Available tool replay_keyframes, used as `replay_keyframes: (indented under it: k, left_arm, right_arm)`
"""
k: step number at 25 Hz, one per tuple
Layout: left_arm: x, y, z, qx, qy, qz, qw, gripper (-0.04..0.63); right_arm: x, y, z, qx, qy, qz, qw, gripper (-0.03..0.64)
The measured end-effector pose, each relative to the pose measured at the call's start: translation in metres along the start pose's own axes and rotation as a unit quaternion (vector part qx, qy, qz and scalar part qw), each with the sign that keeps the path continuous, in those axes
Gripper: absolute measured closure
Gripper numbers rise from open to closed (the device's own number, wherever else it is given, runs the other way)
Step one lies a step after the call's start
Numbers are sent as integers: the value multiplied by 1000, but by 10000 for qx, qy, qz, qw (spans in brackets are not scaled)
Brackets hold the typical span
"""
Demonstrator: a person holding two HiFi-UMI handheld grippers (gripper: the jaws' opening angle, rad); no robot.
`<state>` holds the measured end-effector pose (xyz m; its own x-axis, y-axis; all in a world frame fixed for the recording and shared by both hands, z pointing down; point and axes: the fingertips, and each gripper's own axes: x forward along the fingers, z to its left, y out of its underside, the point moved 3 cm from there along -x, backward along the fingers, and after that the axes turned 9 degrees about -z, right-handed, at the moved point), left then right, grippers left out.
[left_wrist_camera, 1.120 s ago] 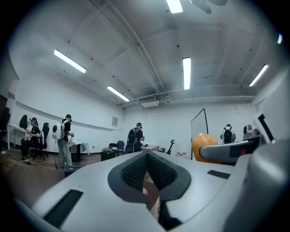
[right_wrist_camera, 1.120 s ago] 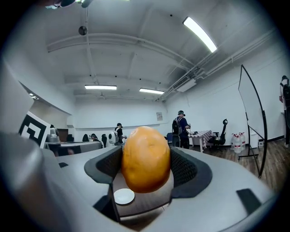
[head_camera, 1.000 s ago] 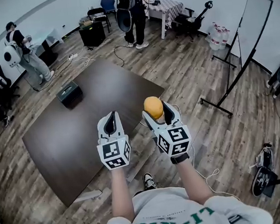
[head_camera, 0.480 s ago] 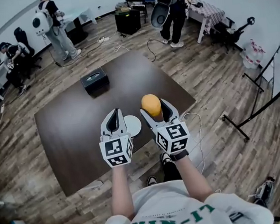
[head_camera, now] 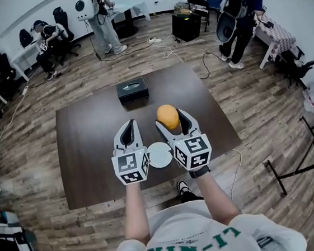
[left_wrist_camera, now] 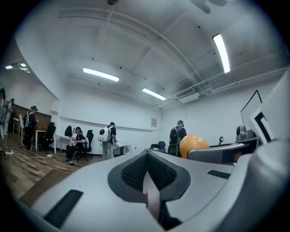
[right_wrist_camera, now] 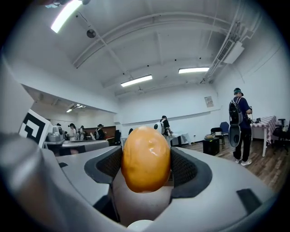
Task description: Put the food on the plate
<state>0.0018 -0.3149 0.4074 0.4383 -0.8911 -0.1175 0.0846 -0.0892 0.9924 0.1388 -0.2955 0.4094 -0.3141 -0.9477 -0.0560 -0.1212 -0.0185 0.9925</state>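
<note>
A round orange piece of food point(head_camera: 168, 116) is held off the table, and my right gripper point(head_camera: 172, 122) is shut on it. In the right gripper view the food point(right_wrist_camera: 146, 158) fills the gap between the dark pads. A small white plate point(head_camera: 160, 155) lies on the dark brown table point(head_camera: 93, 157) near its front edge, below and between the two grippers. My left gripper point(head_camera: 128, 130) hangs level beside the right one, to its left, and holds nothing. In the left gripper view the left gripper point(left_wrist_camera: 147, 171) has its pads together, with the food point(left_wrist_camera: 194, 146) showing at the right.
A black box point(head_camera: 132, 90) stands at the table's far side. Several people stand or sit around the room's edges, one with a backpack point(head_camera: 238, 14) at the back right. Cables point(head_camera: 159, 46) lie on the wooden floor, and a stand's legs point(head_camera: 298, 174) are at the right.
Both grippers have swung over the table, the food still held in the right one. The white plate has come into view and now lies between and below them.
</note>
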Motion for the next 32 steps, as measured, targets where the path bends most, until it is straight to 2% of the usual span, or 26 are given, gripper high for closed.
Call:
replay_keyframes:
  k: [7, 11, 15, 18, 26, 32]
  left_arm:
    - [40, 18, 21, 161, -239, 189, 9994, 584]
    - [48, 27, 19, 88, -359, 234, 9990, 584]
    - [51, 41, 25, 256, -498, 412, 9976, 584]
    - [50, 49, 28, 232, -585, 464, 9969, 584]
    - [43, 62, 38, 209, -713, 560, 9957, 584]
    - [44, 71, 42, 154, -688, 612, 9956, 584]
  right_arm:
    - [55, 32, -16, 140, -357, 408, 9984, 273]
    - [66, 54, -25, 194, -519, 689, 9961, 273]
    - [73, 79, -23, 595, -683, 920, 9916, 273]
    - [77, 100, -24, 782, -769, 1134, 9875, 272]
    - [79, 160, -18, 577, -863, 1733, 9794, 273]
    - [73, 220, -15, 403, -876, 2334, 9676, 272]
